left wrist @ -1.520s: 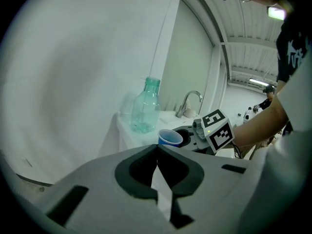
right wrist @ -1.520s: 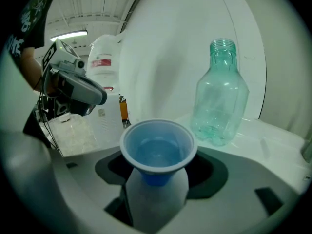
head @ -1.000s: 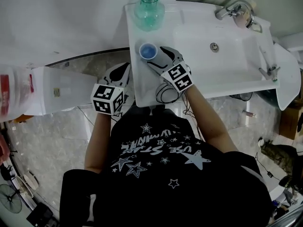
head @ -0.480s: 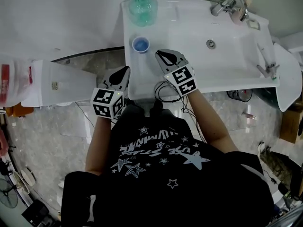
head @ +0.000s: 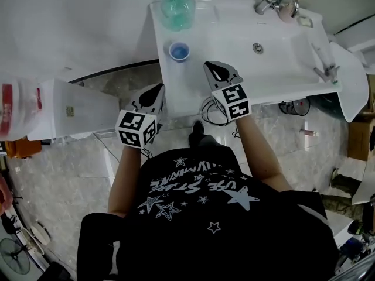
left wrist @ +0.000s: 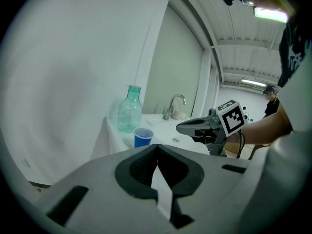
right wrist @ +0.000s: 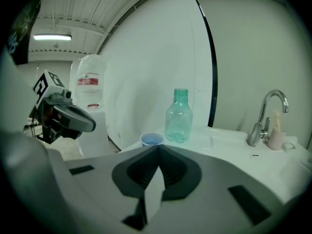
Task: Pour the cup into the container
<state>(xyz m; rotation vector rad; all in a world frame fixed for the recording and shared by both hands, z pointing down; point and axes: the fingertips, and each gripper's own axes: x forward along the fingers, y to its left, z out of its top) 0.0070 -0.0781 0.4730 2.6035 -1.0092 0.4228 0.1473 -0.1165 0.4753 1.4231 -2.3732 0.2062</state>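
Note:
A small blue cup point(head: 179, 51) stands upright on the white sink counter point(head: 176, 92), with a clear green bottle point(head: 177, 4) without a cap behind it. My right gripper point(head: 212, 67) hovers over the counter, right of the cup and nearer the front edge. Its jaws have just closed and nothing is between them. My left gripper point(head: 158, 88) hangs shut and empty off the counter's left front corner. The left gripper view shows the cup point(left wrist: 143, 137), bottle point(left wrist: 130, 109) and right gripper point(left wrist: 187, 126). The right gripper view shows cup point(right wrist: 152, 139) and bottle point(right wrist: 179, 117) ahead.
The sink basin point(head: 275, 51) with its faucet point(head: 275, 2) takes up the right of the counter. A white water dispenser point(head: 64, 107) with a red-labelled jug stands on the floor to the left. Cables point(head: 208, 113) hang under the counter's front edge.
My right gripper stood open by the cup, then drew back toward the front edge and shut, leaving the cup standing. My left gripper shifted slightly.

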